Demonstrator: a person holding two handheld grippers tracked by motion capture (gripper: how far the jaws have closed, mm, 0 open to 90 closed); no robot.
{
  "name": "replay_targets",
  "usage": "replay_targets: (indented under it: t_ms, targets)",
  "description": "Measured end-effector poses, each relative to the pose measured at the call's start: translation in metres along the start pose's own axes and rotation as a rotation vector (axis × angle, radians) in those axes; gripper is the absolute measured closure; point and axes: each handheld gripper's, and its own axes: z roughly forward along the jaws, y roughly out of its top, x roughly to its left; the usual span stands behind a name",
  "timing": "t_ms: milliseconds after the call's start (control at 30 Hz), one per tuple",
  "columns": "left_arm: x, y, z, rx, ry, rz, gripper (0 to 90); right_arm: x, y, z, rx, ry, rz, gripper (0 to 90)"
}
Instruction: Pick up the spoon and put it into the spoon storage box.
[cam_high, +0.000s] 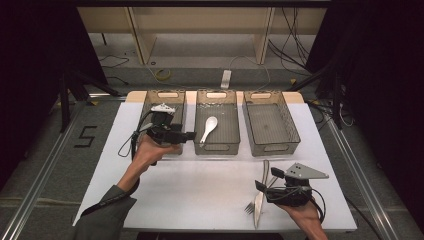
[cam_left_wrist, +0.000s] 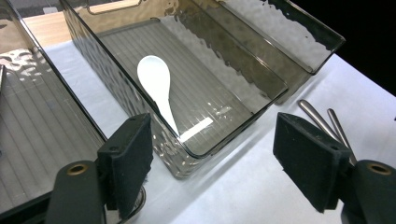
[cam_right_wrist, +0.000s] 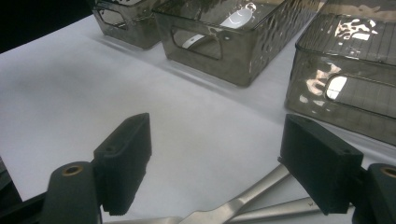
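From above we see three smoky bins in a row on the far tabletop (cam_high: 210, 200); the white spoon (cam_high: 209, 128) lies in the middle bin (cam_high: 217, 146). The left claw (cam_high: 191, 135) hovers by its near left corner.

Along the left claw (cam_left_wrist: 212, 158) the spoon (cam_left_wrist: 156, 84) rests inside the bin (cam_left_wrist: 261, 109); the claw is spread wide, empty, with one pad partly cut off.

Along the right claw (cam_right_wrist: 215, 161), released and spread, we see steel cutlery (cam_right_wrist: 243, 203) partly hidden below.

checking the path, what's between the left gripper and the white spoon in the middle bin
Only the near wall of the smoky middle bin: in the left gripper view it stands between the open left gripper and the white spoon.
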Motion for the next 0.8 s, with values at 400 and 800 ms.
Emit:
replay_targets:
  t_ms: [400, 800]
  targets:
    - [-0.005, -0.021, -0.027, -0.069, -0.015, 0.002, 24.0, -0.010, 0.004, 0.004, 0.013, -0.021, 0.010, 26.2]
    - [-0.007, -0.061, -0.044, -0.131, -0.020, 0.029, 22.0, -0.034, 0.014, 0.022, 0.069, -0.033, 0.016, 35.8]
